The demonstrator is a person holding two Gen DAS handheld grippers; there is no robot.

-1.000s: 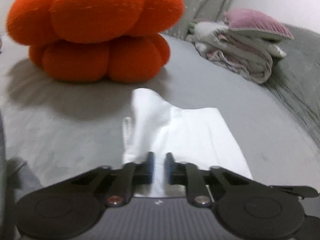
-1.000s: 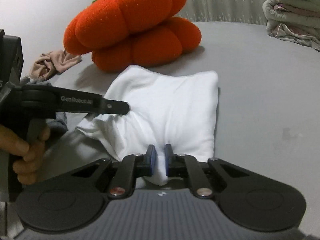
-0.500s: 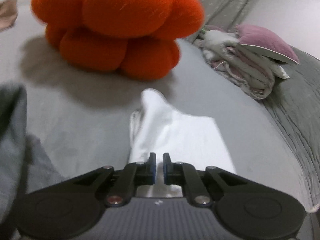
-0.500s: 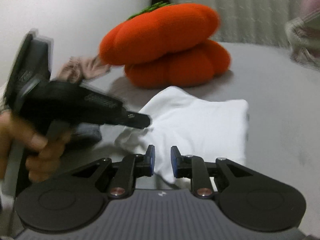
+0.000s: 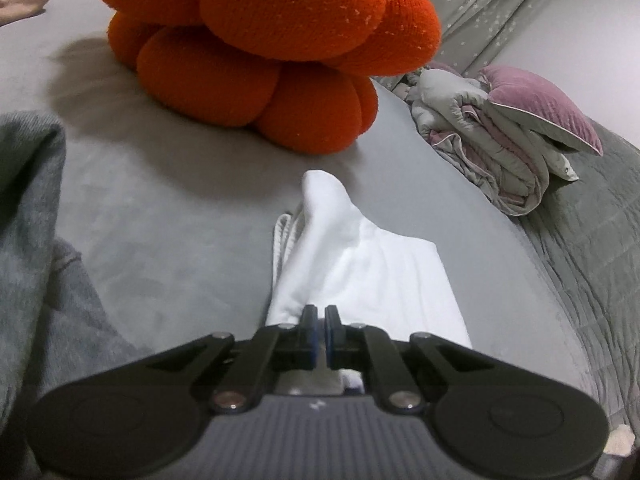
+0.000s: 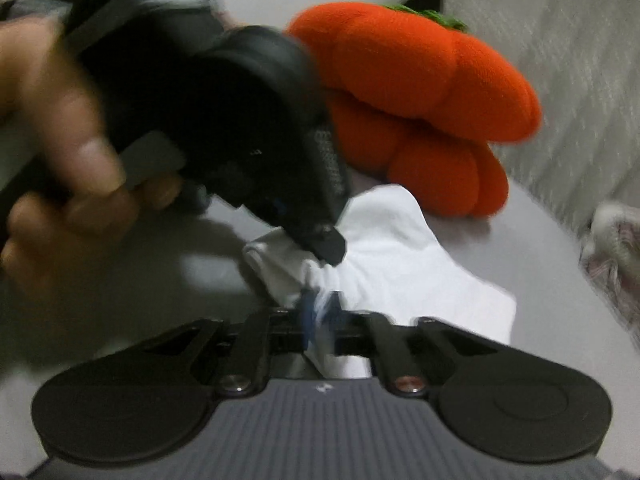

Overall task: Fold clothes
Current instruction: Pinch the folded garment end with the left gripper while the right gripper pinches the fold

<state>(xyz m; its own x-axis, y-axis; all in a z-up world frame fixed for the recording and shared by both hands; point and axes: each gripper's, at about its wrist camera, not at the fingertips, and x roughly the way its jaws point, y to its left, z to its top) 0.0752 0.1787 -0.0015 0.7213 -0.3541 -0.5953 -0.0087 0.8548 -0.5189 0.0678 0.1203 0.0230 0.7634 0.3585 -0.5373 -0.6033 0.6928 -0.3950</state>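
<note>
While both grippers are clamping the shirt's [image 5: 360,280] near edge, left gripper [image 5: 320,320] and right gripper [image 6: 320,312] pinched narrow, its long axis is running toward 12 o'clock on the bed [image 5: 180,220].

Both views are dim, lit softly and evenly from above, with a grey cast. The left wrist view is fairly sharp; the orange cushion [image 5: 264,44] throws a soft shadow to its left on the bed [image 5: 160,208]. The right wrist view is heavily motion-blurred, worst on the hand [image 6: 60,136]. Fisheye bending curves both edges and darkens the corners.
</note>
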